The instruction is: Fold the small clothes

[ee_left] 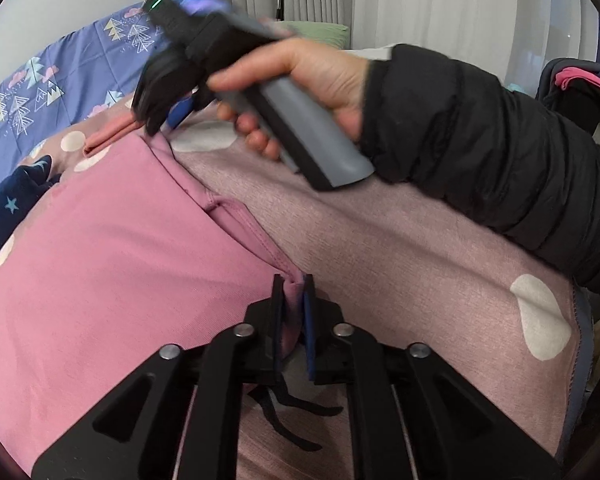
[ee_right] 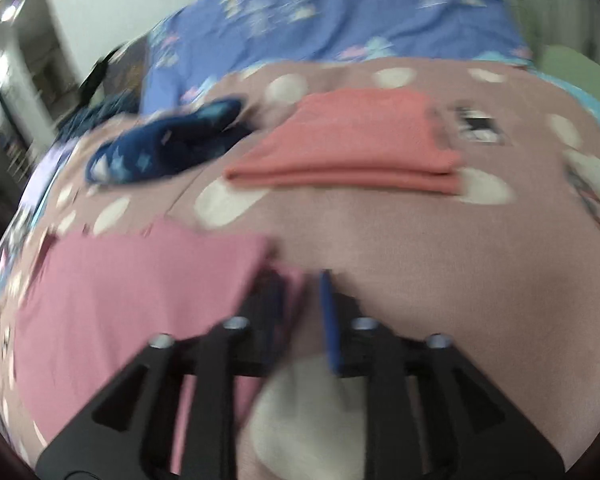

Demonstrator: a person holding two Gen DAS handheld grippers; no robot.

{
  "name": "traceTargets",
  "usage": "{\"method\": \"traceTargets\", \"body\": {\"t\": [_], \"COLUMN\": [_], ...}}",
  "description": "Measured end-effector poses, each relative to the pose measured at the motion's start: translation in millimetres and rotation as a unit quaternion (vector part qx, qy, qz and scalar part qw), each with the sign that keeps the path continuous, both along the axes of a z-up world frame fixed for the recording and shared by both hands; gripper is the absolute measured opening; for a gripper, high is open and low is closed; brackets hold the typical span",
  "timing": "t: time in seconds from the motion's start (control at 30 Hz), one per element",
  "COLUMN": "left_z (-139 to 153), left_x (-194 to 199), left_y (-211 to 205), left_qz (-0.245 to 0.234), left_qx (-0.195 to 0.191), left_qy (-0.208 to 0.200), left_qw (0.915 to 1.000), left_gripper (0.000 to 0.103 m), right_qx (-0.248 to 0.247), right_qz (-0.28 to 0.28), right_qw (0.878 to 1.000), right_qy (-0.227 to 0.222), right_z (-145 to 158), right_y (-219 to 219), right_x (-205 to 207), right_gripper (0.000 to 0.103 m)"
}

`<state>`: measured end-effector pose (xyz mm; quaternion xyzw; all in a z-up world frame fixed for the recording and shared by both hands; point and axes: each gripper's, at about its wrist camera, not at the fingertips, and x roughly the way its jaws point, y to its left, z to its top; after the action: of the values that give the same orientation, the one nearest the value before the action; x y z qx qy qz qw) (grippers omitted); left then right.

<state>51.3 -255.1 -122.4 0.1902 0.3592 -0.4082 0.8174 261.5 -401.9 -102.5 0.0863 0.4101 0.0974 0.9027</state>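
Observation:
A pink garment (ee_left: 100, 260) lies flat on the mauve dotted blanket (ee_left: 420, 248). My left gripper (ee_left: 293, 280) is shut on the garment's near corner. My right gripper (ee_left: 160, 116) shows in the left wrist view, held in a hand at the garment's far corner. In the blurred right wrist view, my right gripper (ee_right: 300, 280) has its jaws a little apart, with the pink garment's (ee_right: 140, 280) corner lying between them; whether it grips the cloth I cannot tell.
A folded coral garment (ee_right: 352, 140) and a navy star-print garment (ee_right: 168, 144) lie further back on the blanket (ee_right: 440, 260). A blue patterned quilt (ee_right: 320, 20) covers the bed behind. Curtains (ee_left: 440, 8) hang beyond. The person's black sleeve (ee_left: 500, 152) crosses on the right.

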Motion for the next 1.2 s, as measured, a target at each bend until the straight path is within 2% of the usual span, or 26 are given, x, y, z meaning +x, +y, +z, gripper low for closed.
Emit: {"method": "traceTargets", "body": {"t": [0.07, 0.13, 0.2, 0.27, 0.37, 0.43, 0.5, 0.53, 0.57, 0.63, 0.7, 0.77, 0.87, 0.97, 1.03, 1.13, 1.2], "left_z": [1, 5, 12, 19, 25, 23, 15, 10, 9, 17, 31, 43, 54, 52, 46, 36, 30], "left_x": [-1, -2, -3, -7, -17, -17, -11, -7, -6, -12, -21, -31, -44, -53, -55, -64, -63], "left_y": [1, 4, 13, 24, 47, 69, 84, 92, 97, 115, 140, 168, 228, 297, 328, 373, 392], "left_qz": [-0.001, 0.0, 0.005, 0.02, 0.058, 0.092, 0.13, 0.16, 0.175, 0.2, 0.224, 0.25, 0.312, 0.389, 0.423, 0.457, 0.462], "left_qx": [-0.002, -0.012, -0.04, -0.056, -0.038, -0.027, -0.01, 0.007, 0.011, -0.013, -0.037, -0.049, -0.069, -0.077, -0.082, -0.104, -0.115], "left_qy": [-0.001, 0.003, 0.022, 0.023, -0.019, -0.023, -0.01, -0.002, 0.0, 0.003, -0.012, -0.031, -0.048, -0.049, -0.038, -0.019, -0.004], "left_qw": [1.0, 0.9999, 0.9989, 0.998, 0.9974, 0.9951, 0.9914, 0.9872, 0.9845, 0.9797, 0.9738, 0.9664, 0.9463, 0.9168, 0.9016, 0.8833, 0.8794], "left_gripper": [0.014, 0.014, 0.014, 0.014, 0.017, 0.018, 0.024, 0.024, 0.024, 0.027, 0.031, 0.032, 0.032, 0.032, 0.032, 0.032, 0.032], "right_qx": [0.02, 0.04, 0.016, -0.007, 0.021, 0.054, 0.004, -0.03, -0.038, -0.047, -0.068, -0.102, -0.155, -0.2, -0.228, -0.272, -0.284], "right_qz": [-0.01, 0.031, 0.086, 0.113, 0.137, 0.165, 0.17, 0.164, 0.157, 0.133, 0.113, 0.116, 0.155, 0.224, 0.271, 0.342, 0.373], "right_qw": [1.0, 0.999, 0.996, 0.993, 0.99, 0.985, 0.985, 0.986, 0.986, 0.99, 0.991, 0.986, 0.969, 0.942, 0.92, 0.879, 0.861], "right_qy": [-0.012, -0.009, -0.015, -0.013, -0.002, 0.016, 0.04, 0.028, 0.025, 0.024, -0.015, -0.055, -0.113, -0.152, -0.169, -0.192, -0.198], "right_z": [12, 20, 25, 23, 15, 1, -15, -21, -18, -5, 19, 40, 57, 54, 42, 20, 10], "right_y": [-12, -9, 4, 15, 22, 27, 40, 44, 45, 47, 51, 66, 106, 165, 207, 281, 318], "right_x": [-17, -38, -70, -100, -145, -173, -185, -192, -194, -199, -210, -225, -249, -272, -285, -299, -302], "right_gripper": [0.019, 0.017, 0.017, 0.017, 0.017, 0.017, 0.016, 0.016, 0.016, 0.017, 0.017, 0.02, 0.029, 0.032, 0.032, 0.032, 0.033]}}
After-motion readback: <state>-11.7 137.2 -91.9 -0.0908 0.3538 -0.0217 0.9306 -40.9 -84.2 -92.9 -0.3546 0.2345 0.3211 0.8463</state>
